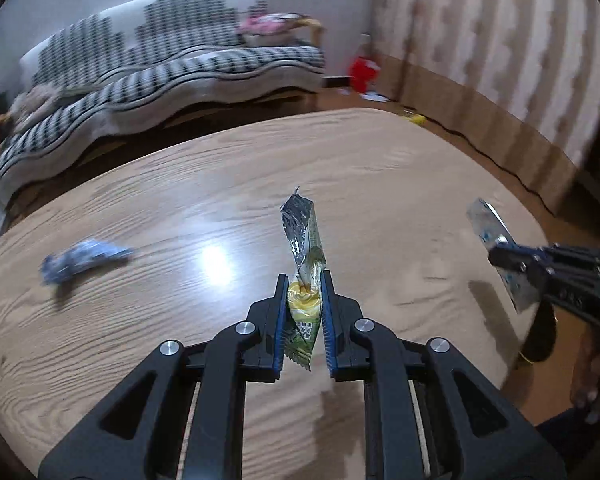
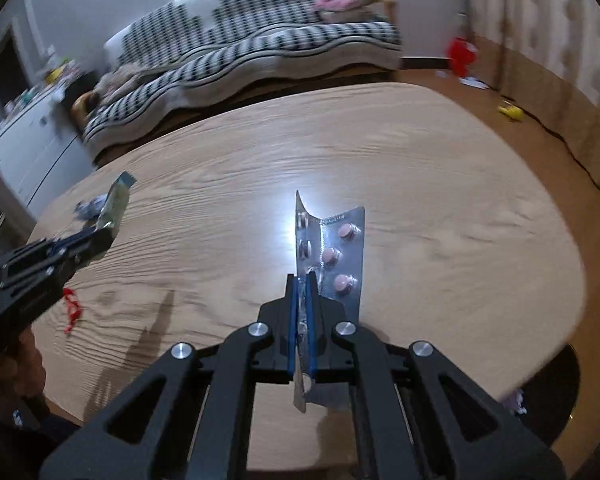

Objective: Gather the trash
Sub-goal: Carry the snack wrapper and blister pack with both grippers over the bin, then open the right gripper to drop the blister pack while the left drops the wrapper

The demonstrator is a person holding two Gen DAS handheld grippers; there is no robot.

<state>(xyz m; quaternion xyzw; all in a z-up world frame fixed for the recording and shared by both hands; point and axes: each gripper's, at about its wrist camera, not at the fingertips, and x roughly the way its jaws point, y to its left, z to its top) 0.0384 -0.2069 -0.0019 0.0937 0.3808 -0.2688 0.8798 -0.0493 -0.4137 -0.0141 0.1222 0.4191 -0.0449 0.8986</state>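
My left gripper [image 1: 303, 280] is shut on a green and yellow snack wrapper [image 1: 305, 240] with a silver inside, held upright above the wooden table [image 1: 220, 184]. My right gripper [image 2: 302, 280] is shut on a silver pill blister strip [image 2: 336, 248] with pink tablets, bent into an angle. In the left wrist view the right gripper [image 1: 500, 254] shows at the right edge with the strip [image 1: 488, 224]. In the right wrist view the left gripper [image 2: 100, 236] shows at the left with the wrapper [image 2: 116, 200]. A crumpled blue wrapper [image 1: 80, 262] lies on the table's left part.
A red scrap [image 2: 72, 306] lies near the table's front left edge. A dark round bin [image 2: 552, 396] sits below the table's right edge. A checked sofa [image 1: 160, 68] stands beyond the table. Red [image 2: 462, 54] and yellow [image 2: 512, 112] items lie on the floor by the curtain.
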